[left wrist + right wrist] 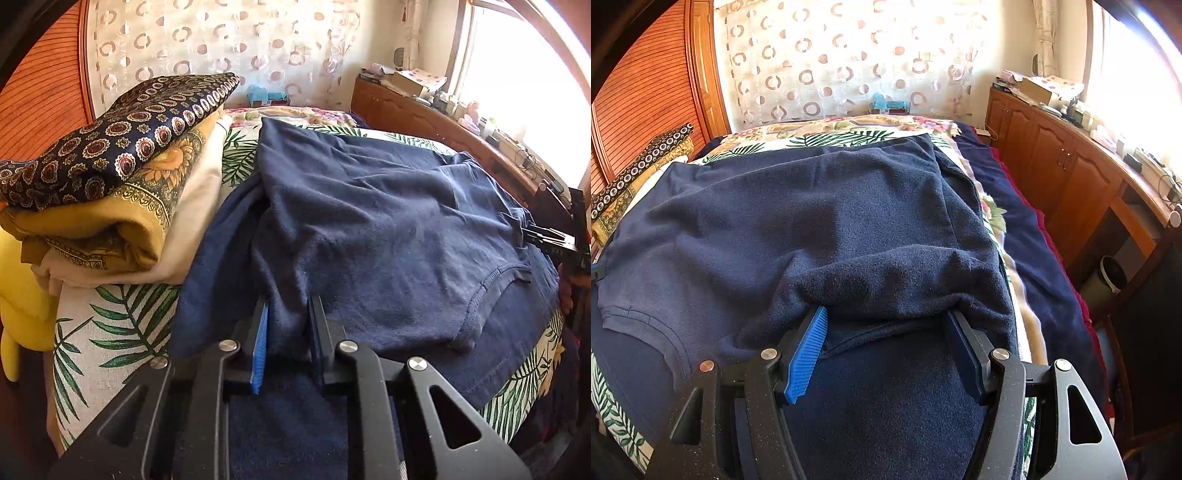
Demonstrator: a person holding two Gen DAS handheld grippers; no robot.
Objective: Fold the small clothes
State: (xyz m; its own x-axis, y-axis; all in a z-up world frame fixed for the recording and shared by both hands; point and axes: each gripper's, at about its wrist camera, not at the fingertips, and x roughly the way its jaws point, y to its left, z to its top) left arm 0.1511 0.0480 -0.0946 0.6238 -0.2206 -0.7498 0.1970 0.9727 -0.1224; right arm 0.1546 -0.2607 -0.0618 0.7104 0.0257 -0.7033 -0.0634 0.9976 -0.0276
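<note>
A navy blue shirt lies spread on the bed, its collar toward the near right in the left wrist view. My left gripper is shut on a fold of the shirt's near left edge, and the cloth is pinched between the blue pads. In the right wrist view the same shirt fills the middle. My right gripper has its jaws wide apart, and a raised fold of the shirt lies over the fingertips and hides them. The inner pad faces are bare. That right gripper also shows at the shirt's right edge.
A pile of folded clothes sits on the bed's left side, a dark patterned piece on top. The bed cover has a palm-leaf print. A wooden cabinet and a small bin stand to the right, below a bright window.
</note>
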